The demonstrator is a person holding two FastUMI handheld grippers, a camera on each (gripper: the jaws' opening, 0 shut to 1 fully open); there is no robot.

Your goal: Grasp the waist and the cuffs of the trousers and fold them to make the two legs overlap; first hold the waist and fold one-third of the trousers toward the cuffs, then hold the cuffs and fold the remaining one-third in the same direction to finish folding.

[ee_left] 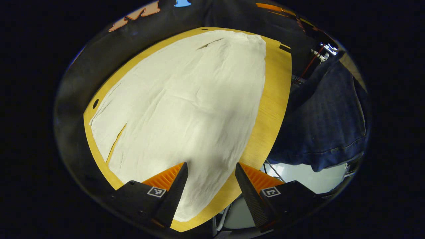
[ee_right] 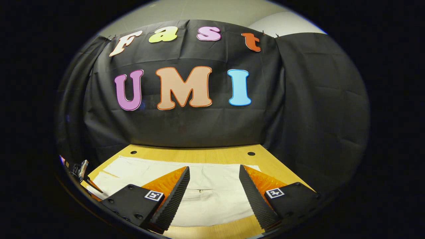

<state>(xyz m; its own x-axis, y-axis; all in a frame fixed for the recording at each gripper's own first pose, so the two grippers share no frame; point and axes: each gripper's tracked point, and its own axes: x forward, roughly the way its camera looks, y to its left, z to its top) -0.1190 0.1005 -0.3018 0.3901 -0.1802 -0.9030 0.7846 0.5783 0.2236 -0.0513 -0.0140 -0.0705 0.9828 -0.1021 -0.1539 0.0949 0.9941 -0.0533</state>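
In the left gripper view I see the trousers [ee_left: 186,109] laid flat on the wooden table [ee_left: 272,109]. They are a pale cream cloth, lightly creased, and cover most of the tabletop. A narrow slit between the two legs runs at the left end [ee_left: 116,144], where the table's wood shows through. A short dark fold line marks the cloth near the far end [ee_left: 209,43].

The left gripper [ee_left: 211,169] hangs above the near part of the trousers. Its fingers stand wide apart and hold nothing; cloth and table edge show between them.

In the right gripper view I see the trousers [ee_right: 212,196] spread across the table [ee_right: 192,154], with bare wood beyond and in front of them. The right gripper [ee_right: 214,172] is likewise wide open and empty, its fingers above the cloth.

The table is a yellow-toned wood with small round holes near its far edge [ee_right: 251,153]. A black cloth wall [ee_right: 315,116] closes the booth behind it. In the left gripper view, a person's dark blue garment [ee_left: 328,113] stands just beside the table's edge.
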